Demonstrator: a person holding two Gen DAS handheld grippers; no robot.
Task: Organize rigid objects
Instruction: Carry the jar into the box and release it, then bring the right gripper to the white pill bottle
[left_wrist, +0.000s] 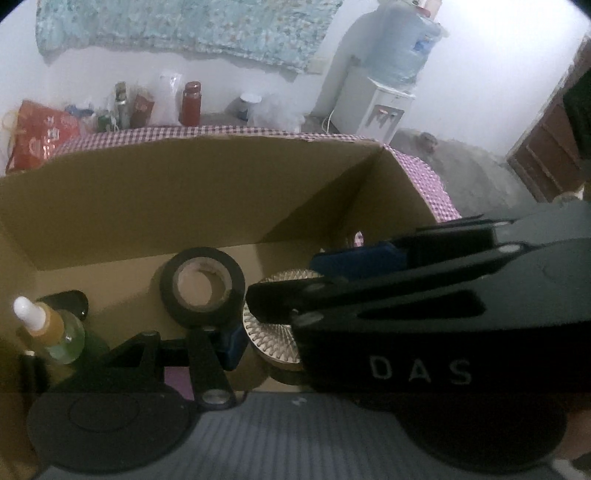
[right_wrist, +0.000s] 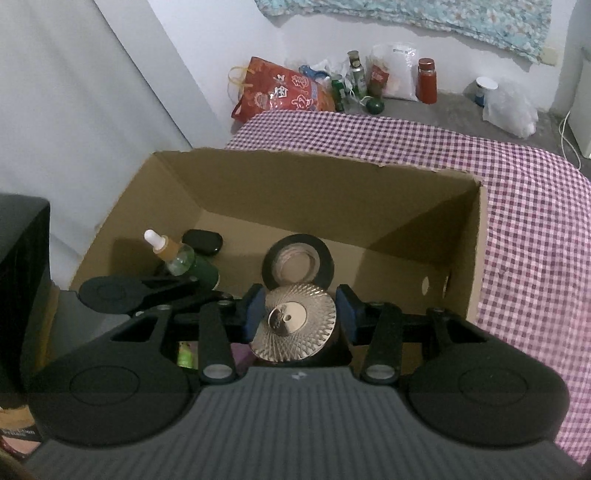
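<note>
A jar with a ribbed metallic lid (right_wrist: 295, 325) sits tilted between the blue pads of my right gripper (right_wrist: 300, 314), which is shut on it, low at the near side of the open cardboard box (right_wrist: 332, 184). In the left wrist view the right gripper (left_wrist: 286, 280) reaches in from the right and crosses over the lid (left_wrist: 269, 336). My left gripper (left_wrist: 295, 339) has its left pad (left_wrist: 231, 343) against the lid's rim, and its other finger is hidden behind the right gripper.
Inside the box are a black tape roll (right_wrist: 299, 258), a dropper bottle (right_wrist: 177, 258) and a black oval case (right_wrist: 203, 240). The box stands on a purple checked cloth (right_wrist: 517, 221). A black block (right_wrist: 22, 277) is at the left. A water dispenser (left_wrist: 384, 107) stands at the back.
</note>
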